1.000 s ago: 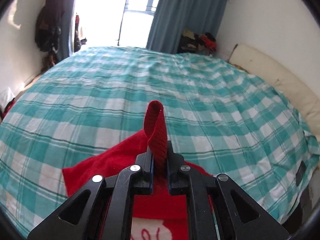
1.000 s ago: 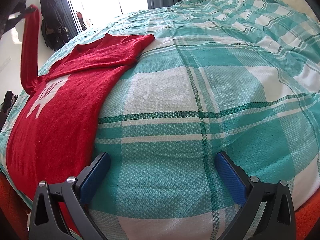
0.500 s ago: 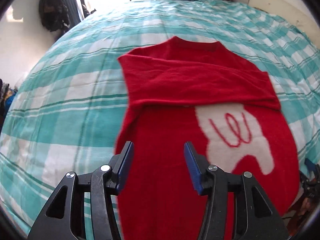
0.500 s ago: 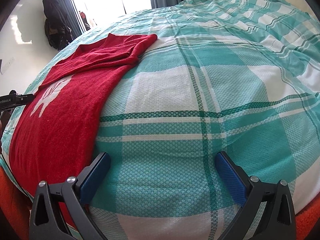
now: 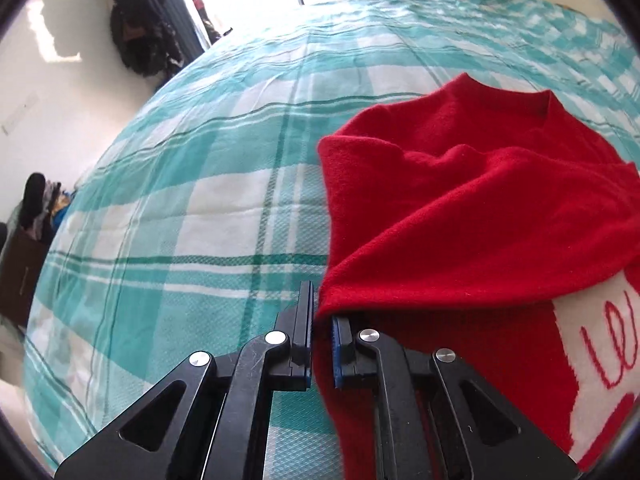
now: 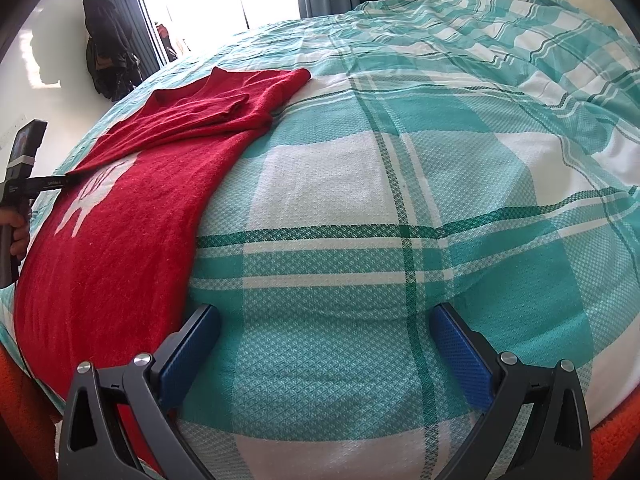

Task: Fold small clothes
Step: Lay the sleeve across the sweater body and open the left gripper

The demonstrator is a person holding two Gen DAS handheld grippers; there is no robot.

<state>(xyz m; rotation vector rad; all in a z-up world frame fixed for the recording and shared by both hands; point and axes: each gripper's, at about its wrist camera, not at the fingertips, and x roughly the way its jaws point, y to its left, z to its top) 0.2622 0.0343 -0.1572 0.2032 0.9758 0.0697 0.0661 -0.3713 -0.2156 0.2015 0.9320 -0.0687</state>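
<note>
Left gripper [image 5: 320, 320] is pinching the red sweater's [image 5: 460, 208] left edge.
Right gripper [image 6: 324, 344] is hovering spread over bare checked bedsheet [image 6: 400, 200]; the sweater's right side is running off-frame.

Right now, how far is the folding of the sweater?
Done: both sleeves lie folded across the sweater chest. In hand: the left gripper is shut on its side edge. Left: the body is still full length on the bed; the right gripper is open, idle.

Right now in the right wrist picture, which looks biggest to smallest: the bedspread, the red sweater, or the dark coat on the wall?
1. Bedspread, fills most of the view.
2. Red sweater.
3. Dark coat, though it hangs farther away, so may just look small.
</note>
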